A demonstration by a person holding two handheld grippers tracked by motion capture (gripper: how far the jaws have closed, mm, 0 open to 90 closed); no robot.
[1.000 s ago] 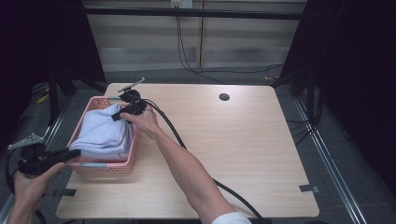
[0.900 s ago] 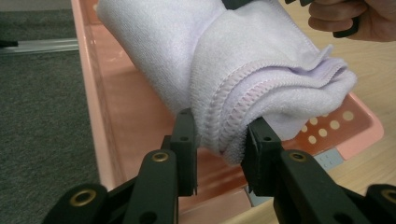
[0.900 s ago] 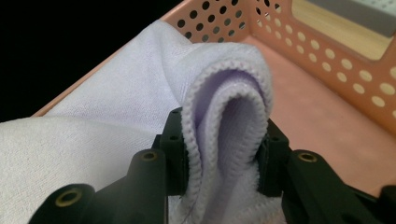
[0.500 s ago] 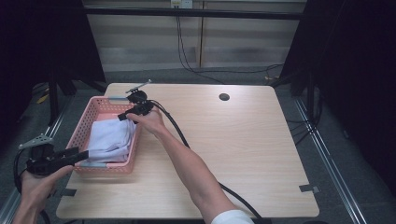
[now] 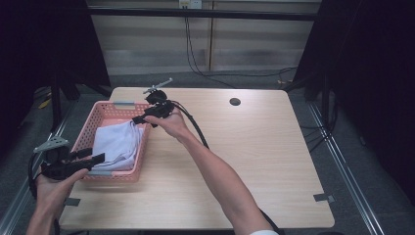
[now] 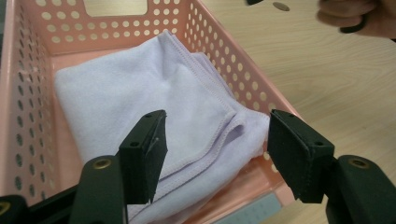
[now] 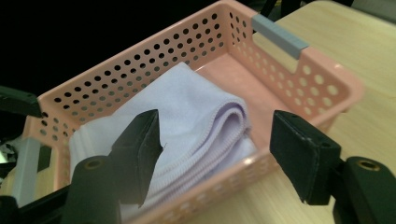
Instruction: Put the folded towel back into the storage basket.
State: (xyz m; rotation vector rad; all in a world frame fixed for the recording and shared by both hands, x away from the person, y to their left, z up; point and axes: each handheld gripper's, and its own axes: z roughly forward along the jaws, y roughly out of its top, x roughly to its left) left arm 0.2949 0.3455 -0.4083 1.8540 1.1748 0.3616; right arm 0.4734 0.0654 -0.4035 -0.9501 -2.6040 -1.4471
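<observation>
Wooden counter carries a pink perforated basket at its left edge, a folded lavender towel lying inside. Left gripper hovers over the near rim, right gripper above the far corner, both spread wide, grasping nothing.

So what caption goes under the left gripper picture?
Open left gripper poised over a folded purple cloth lying in a pink basket.
</observation>
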